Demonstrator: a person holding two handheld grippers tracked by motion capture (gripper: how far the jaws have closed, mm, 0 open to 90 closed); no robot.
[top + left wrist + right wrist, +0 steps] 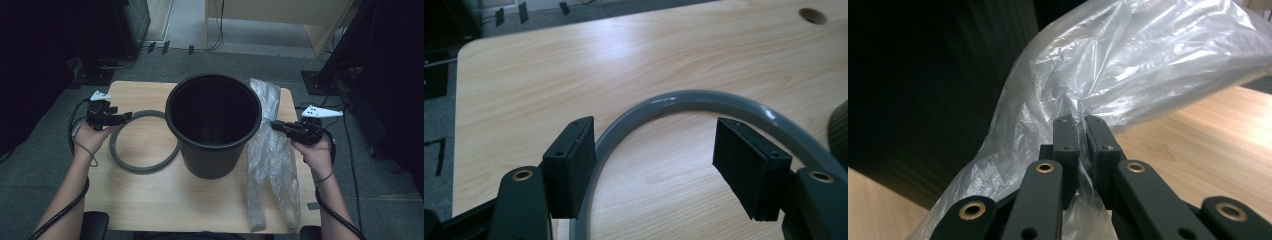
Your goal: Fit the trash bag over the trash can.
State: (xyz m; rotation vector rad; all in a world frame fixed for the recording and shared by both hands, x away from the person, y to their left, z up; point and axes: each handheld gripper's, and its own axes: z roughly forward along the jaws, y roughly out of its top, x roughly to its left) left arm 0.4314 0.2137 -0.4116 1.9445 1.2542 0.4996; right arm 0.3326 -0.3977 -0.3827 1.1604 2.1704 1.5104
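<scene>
Bag (270,150) lies right of the bin (213,125), pinched in the closed right gripper (1081,122); left gripper (654,170) gapes over the ring (684,100), empty. Lining likely just begun.

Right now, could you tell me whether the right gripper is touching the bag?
Touching. In the right gripper view, the right gripper has its jaws shut on a fold of the clear bag, with plastic pinched between the pads.

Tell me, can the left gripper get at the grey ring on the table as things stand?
Probably yes. The left gripper has its jaws open right over the grey ring, whose near arc runs beneath the jaws in the left gripper view. Nothing lies between them; the black bin stands off to the side.
</scene>
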